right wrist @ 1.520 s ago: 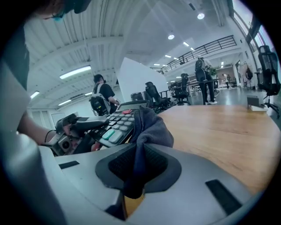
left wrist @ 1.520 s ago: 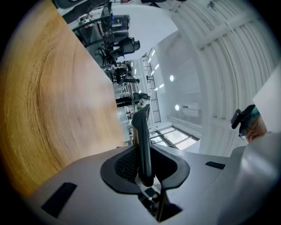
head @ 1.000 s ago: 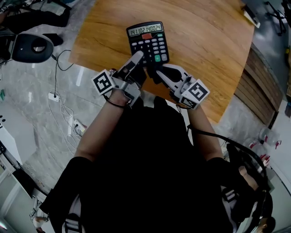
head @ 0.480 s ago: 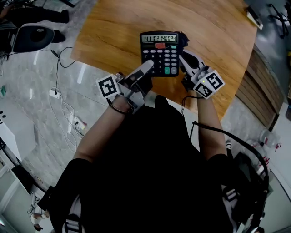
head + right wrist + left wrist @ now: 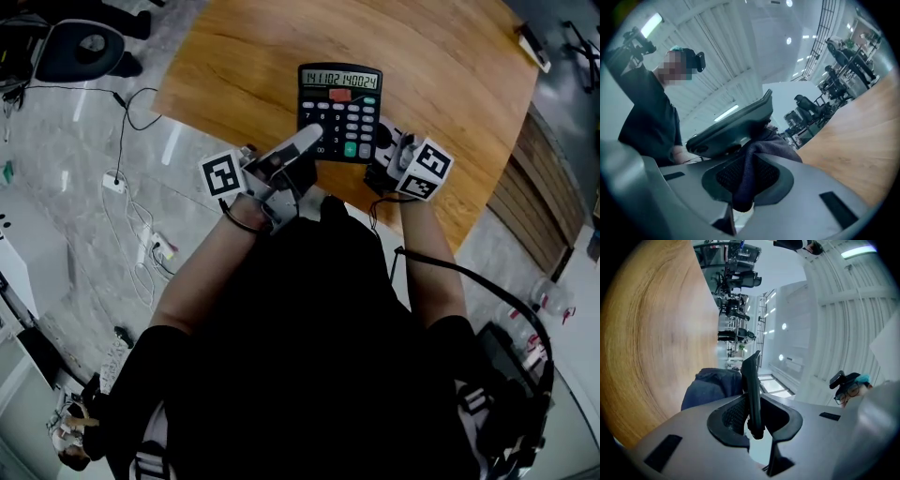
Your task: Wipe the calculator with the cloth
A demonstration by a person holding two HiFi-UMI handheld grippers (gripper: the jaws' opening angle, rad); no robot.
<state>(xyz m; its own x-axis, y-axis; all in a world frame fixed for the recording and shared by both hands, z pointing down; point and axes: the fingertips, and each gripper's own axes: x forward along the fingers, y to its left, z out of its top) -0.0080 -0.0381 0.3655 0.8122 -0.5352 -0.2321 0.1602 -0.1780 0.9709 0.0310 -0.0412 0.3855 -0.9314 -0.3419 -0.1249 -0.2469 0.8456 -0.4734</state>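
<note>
In the head view the black calculator is lifted over the wooden table, keys up. My left gripper is shut on its lower left edge. In the left gripper view the calculator stands edge-on between the jaws, with the dark cloth behind it. My right gripper is shut on the dark cloth at the calculator's lower right edge. From the right gripper's own camera the cloth is pinched in the jaws and bunches against the calculator.
The table's near edge runs just under both grippers. A chair base and loose cables lie on the grey floor at the left. Wooden slats stand at the right. The person's dark torso fills the lower head view.
The calculator rose and shifted right in the head view, carried by the left gripper. The right gripper swung from below it to its right side, then slid down along that edge with the cloth.
</note>
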